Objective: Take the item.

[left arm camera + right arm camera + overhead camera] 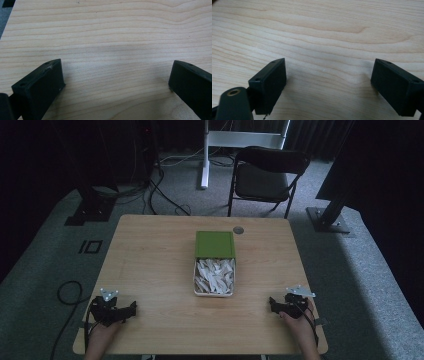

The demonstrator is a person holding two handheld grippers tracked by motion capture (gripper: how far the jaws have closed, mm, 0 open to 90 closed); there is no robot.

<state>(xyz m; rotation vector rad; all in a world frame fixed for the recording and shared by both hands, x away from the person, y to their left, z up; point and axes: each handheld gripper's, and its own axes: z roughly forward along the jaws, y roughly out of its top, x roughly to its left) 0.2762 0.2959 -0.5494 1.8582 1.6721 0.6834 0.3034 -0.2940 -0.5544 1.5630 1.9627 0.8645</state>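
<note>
Jaws of left gripper (116,75) are spread wide w/ bare wood between; same for right gripper (328,75). Both are held low at near corners of table (150,265). White box (215,277) w/ paper scraps, green lid (215,244) behind it, is seen at table ctr, well apart from both.

No legible text or labels anywhere

Left gripper (131,309) and right gripper (272,302) hand-held low, jaws wide apart, empty.
</note>
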